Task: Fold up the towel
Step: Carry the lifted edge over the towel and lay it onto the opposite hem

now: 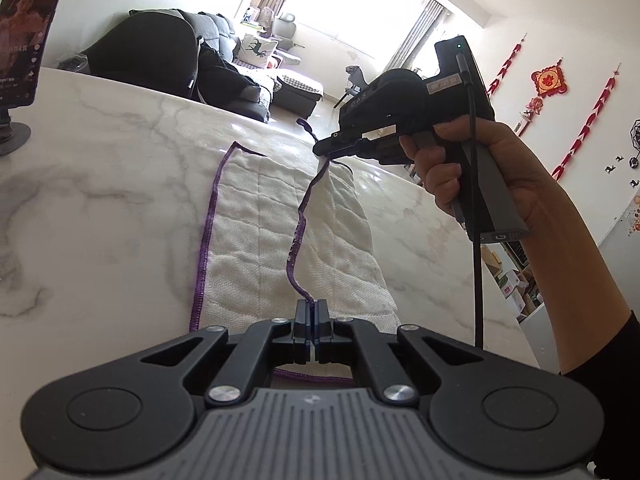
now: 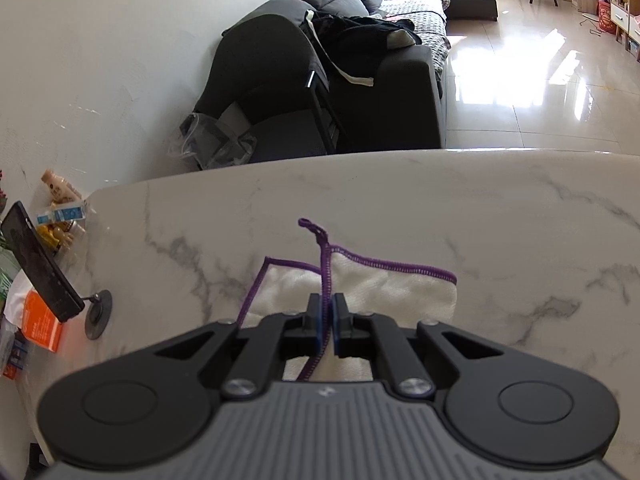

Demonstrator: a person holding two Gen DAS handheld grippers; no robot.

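- Towel lies on the marble table, white w/ purple hem, one side lifted and doubled over the rest.
- L gripper at the near end: fingers closed tight on the purple hem, edge pinched between the pads.
- R gripper at the far end, seen from the L cam: tips clamped on the same hem, a hand round its grey handle, black cable hanging down.
- Hem runs slack and wavy betw. the two grippers, above the flat layer.
- R cam: R gripper fingers closed on the hem, purple edge passing up through the pads; small purple loop sticks out beyond the corner.
- Folded side of towel sits to the right in the R cam, hem along its far edge.
- Phone on a stand at table's left, screen lit.
- Dark sofa beyond the table, glossy floor to the right.
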